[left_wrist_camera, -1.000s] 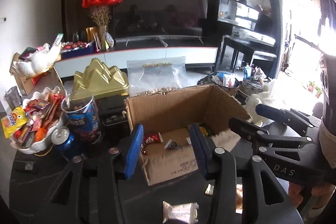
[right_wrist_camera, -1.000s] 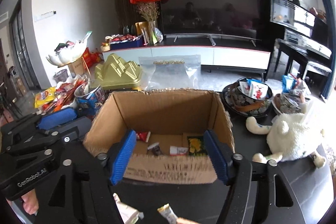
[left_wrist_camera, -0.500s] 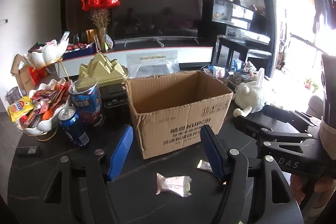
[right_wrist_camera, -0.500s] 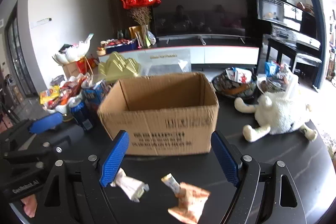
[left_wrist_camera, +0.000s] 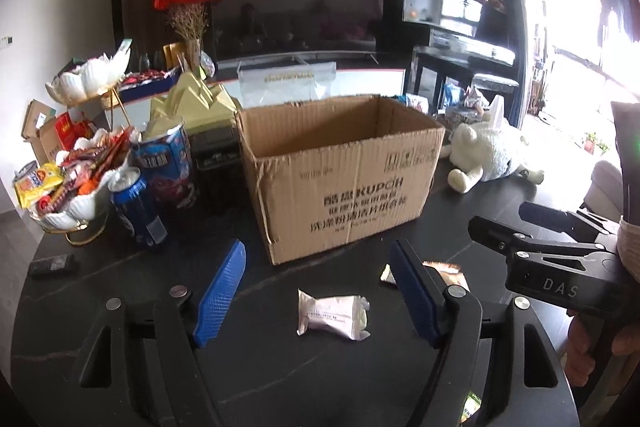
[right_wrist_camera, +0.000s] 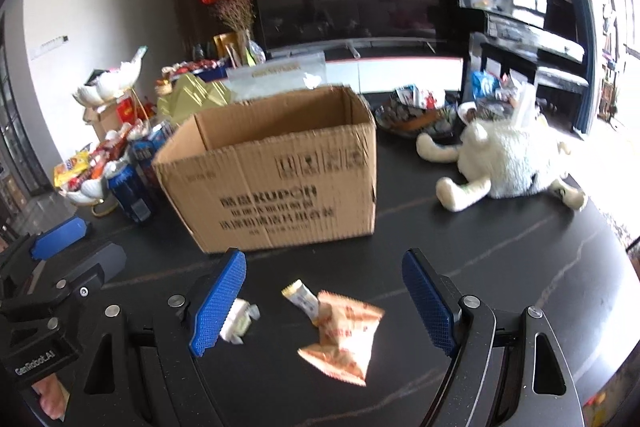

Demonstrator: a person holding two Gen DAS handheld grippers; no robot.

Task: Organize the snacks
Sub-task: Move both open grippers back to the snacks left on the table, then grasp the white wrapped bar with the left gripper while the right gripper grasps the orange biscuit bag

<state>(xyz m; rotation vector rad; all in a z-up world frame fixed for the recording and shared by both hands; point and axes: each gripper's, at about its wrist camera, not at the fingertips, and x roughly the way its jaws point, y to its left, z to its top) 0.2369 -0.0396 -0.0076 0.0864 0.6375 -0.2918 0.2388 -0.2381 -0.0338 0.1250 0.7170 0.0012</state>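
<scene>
An open cardboard box (left_wrist_camera: pixel 344 179) stands on the dark table; it also shows in the right wrist view (right_wrist_camera: pixel 276 183). My left gripper (left_wrist_camera: pixel 320 295) is open and empty, low over a white wrapped snack (left_wrist_camera: pixel 332 315) that lies between its fingers. My right gripper (right_wrist_camera: pixel 322 299) is open and empty over an orange snack packet (right_wrist_camera: pixel 344 335) and a small yellow-ended bar (right_wrist_camera: pixel 302 297). The white snack (right_wrist_camera: pixel 238 323) lies beside the right gripper's left finger. The orange packet's edge (left_wrist_camera: pixel 444 269) shows behind the left gripper's right finger.
A white shell bowl of snacks (left_wrist_camera: pixel 68 187), a blue can (left_wrist_camera: pixel 138 207) and a blue tub (left_wrist_camera: pixel 168 163) stand left of the box. A white plush toy (right_wrist_camera: pixel 504 163) and a dark bowl of packets (right_wrist_camera: pixel 416 115) lie to the right. The right gripper's body (left_wrist_camera: pixel 560 259) is close on the left gripper's right.
Both grippers have pulled back from over the box and dropped low toward the table in front of it. The loose snacks now lie between their open fingers.
</scene>
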